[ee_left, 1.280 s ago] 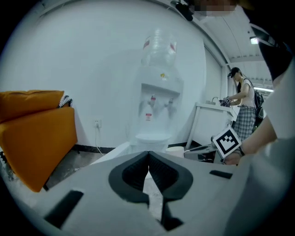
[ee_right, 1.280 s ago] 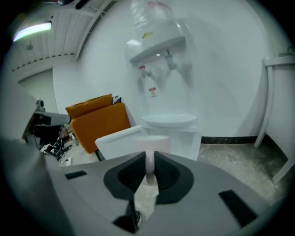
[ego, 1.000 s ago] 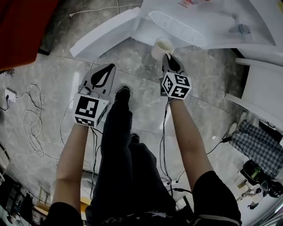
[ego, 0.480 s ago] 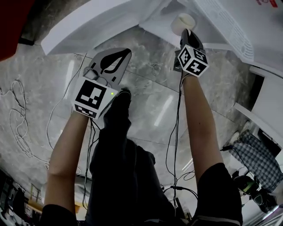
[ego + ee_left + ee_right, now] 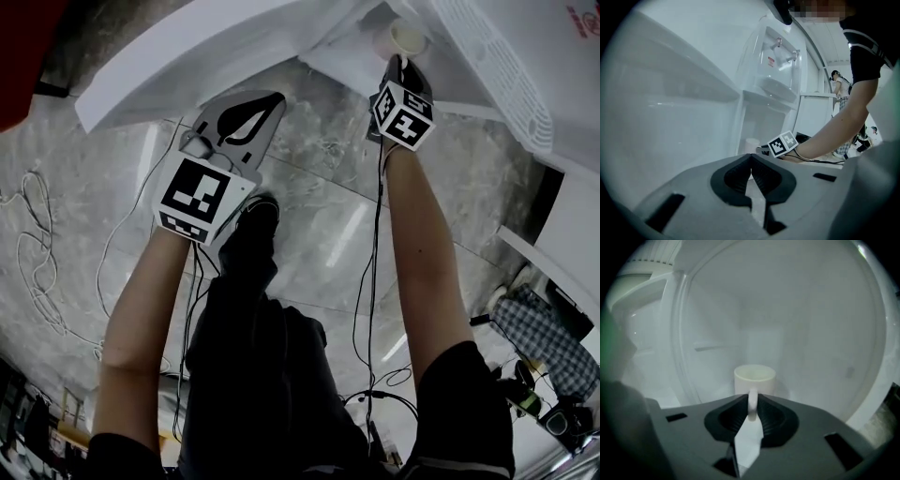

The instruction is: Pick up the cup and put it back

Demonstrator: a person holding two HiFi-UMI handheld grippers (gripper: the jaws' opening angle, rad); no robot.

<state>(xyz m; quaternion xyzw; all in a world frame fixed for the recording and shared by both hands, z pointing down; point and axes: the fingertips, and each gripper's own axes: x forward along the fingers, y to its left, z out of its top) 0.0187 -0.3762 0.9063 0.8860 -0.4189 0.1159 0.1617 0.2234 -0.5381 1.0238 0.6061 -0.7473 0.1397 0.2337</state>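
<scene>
A white cup [image 5: 754,378] stands upright inside the lower compartment of a white water dispenser [image 5: 780,84]; it also shows as a cup [image 5: 408,37] at the top of the head view and as a cup [image 5: 751,144] in the left gripper view. My right gripper [image 5: 753,399] has the cup's handle between its pads, which still touch it while the jaws are opening. The right gripper [image 5: 401,62] reaches into the compartment. My left gripper [image 5: 275,97] hangs to the left, shut and empty, its tips meeting in the left gripper view [image 5: 751,157].
The dispenser's open white door [image 5: 187,52] slants across the upper left. Below me is a grey marble floor [image 5: 319,216] with loose cables [image 5: 42,244]. A person's legs and dark shoe [image 5: 258,211] stand between the arms. A white cabinet [image 5: 815,117] stands beyond the dispenser.
My right gripper has carried the cup forward and deeper into the white compartment. The left gripper has stayed shut and moved slightly forward.
</scene>
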